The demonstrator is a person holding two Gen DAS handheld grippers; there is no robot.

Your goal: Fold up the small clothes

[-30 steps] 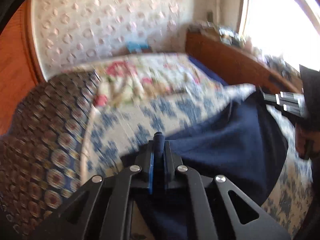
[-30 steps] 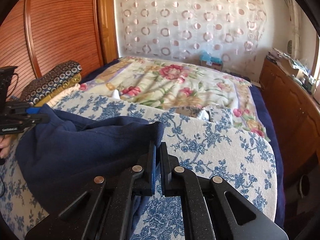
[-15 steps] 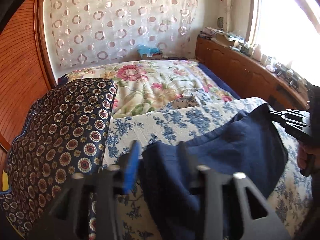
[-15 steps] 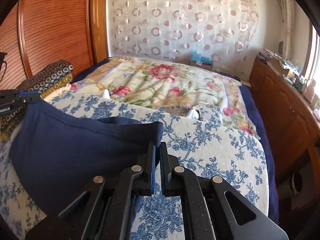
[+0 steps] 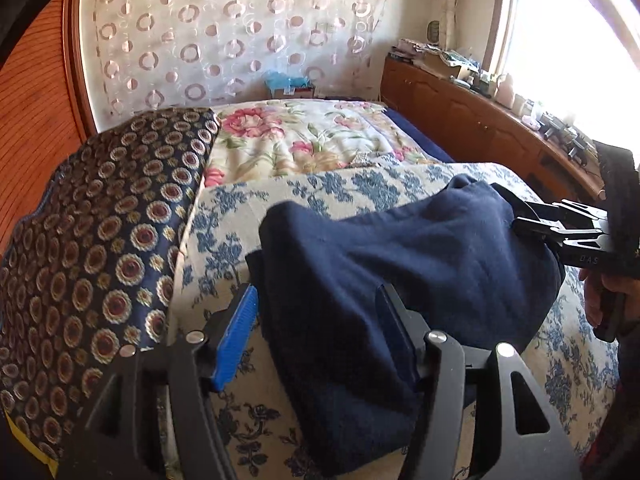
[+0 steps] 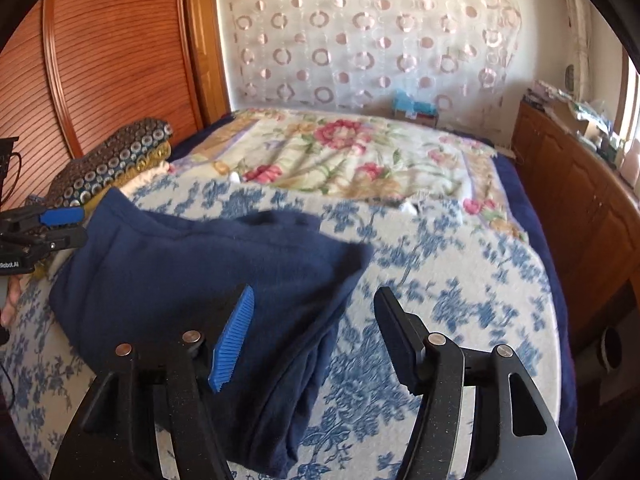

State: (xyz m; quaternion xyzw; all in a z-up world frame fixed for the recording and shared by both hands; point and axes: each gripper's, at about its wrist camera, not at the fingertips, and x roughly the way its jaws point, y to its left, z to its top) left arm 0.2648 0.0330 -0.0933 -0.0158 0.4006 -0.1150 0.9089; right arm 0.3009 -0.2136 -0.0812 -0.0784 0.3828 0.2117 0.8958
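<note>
A navy blue garment (image 5: 408, 264) lies folded over on a blue-and-white floral cover (image 5: 344, 188) on the bed; it also shows in the right wrist view (image 6: 208, 276). My left gripper (image 5: 316, 332) is open, its jaws wide apart around the garment's near left edge, gripping nothing. My right gripper (image 6: 312, 336) is open over the garment's right edge, its jaws wide apart and empty. The right gripper also shows at the right of the left wrist view (image 5: 560, 228), and the left gripper at the left of the right wrist view (image 6: 48, 224).
A stack of circle-patterned folded fabric (image 5: 92, 248) sits left of the garment. A flowered quilt (image 5: 304, 136) covers the far bed. A wooden cabinet (image 5: 480, 128) with clutter runs along the right under a window. Wooden panelling (image 6: 100, 60) is on the left.
Both grippers have opened and let go of the navy garment, first the left, then the right. The garment has dropped folded onto the floral cover.
</note>
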